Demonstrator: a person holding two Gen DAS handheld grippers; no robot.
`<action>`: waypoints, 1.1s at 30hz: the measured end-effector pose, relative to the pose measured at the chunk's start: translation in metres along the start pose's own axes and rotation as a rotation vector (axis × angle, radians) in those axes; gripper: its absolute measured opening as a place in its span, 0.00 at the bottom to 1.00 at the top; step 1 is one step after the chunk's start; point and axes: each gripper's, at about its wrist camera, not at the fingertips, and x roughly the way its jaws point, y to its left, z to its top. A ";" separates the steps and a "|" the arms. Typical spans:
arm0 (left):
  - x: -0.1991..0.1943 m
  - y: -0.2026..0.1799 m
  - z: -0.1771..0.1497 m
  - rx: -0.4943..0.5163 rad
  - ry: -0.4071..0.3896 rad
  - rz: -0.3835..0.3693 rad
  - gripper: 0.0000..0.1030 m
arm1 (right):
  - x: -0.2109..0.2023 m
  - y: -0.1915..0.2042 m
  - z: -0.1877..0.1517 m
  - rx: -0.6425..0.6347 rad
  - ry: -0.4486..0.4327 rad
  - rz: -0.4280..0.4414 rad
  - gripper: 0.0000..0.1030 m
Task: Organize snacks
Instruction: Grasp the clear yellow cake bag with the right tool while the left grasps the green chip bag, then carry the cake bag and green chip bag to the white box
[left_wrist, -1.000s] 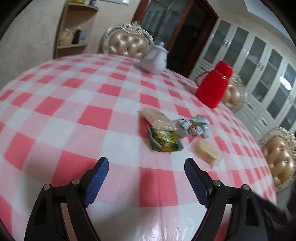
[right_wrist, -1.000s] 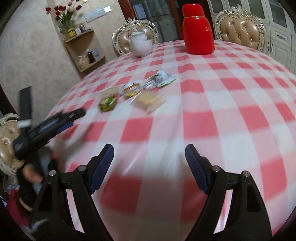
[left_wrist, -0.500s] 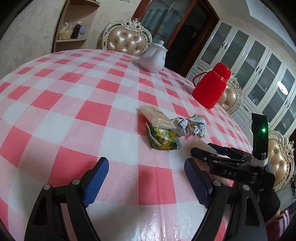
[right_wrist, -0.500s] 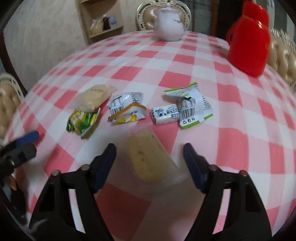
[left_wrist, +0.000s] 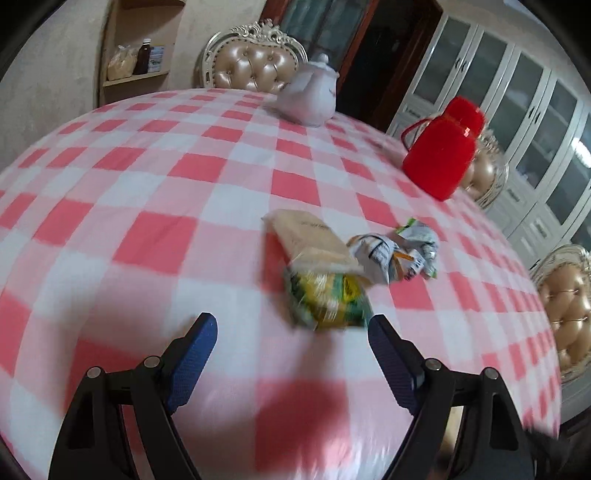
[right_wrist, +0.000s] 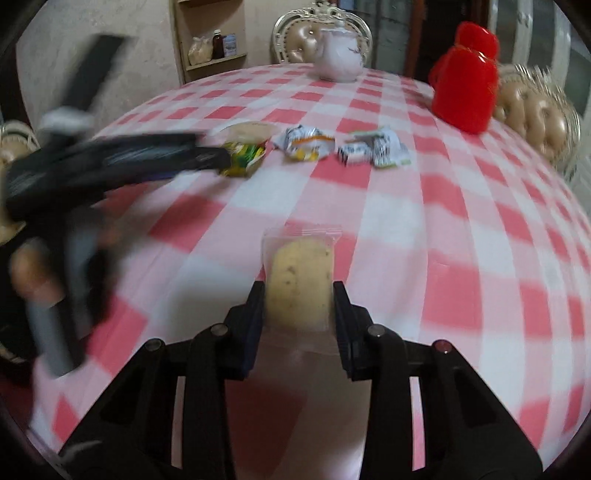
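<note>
A clear-wrapped pale biscuit is between the blue pads of my right gripper, whose jaws are closing and press on its sides, just above the red-and-white checked tablecloth. Farther back lies a row of snacks: a beige packet, a green-yellow packet, a white-orange wrapper and small white-green wrappers. My left gripper is open, low over the cloth, its right fingertip beside the green-yellow packet. The beige packet and crumpled wrappers lie just beyond it.
A white teapot and a red flask stand at the table's far side. Padded chairs ring the table. A wall shelf and glass cabinets are behind. A hand holds the blurred left gripper.
My right gripper closed on the biscuit and drew back with it from the row of snacks. My left gripper moved forward up to the green-yellow packet, still open.
</note>
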 end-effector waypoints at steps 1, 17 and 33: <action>0.006 -0.005 0.004 0.008 0.001 0.016 0.82 | -0.006 0.001 -0.004 0.026 -0.008 0.014 0.38; -0.014 -0.007 -0.018 0.163 0.039 0.088 0.41 | -0.032 -0.006 -0.020 0.173 -0.081 0.057 0.38; -0.150 0.051 -0.106 -0.020 -0.115 0.036 0.41 | -0.057 0.023 -0.039 0.251 -0.146 0.161 0.38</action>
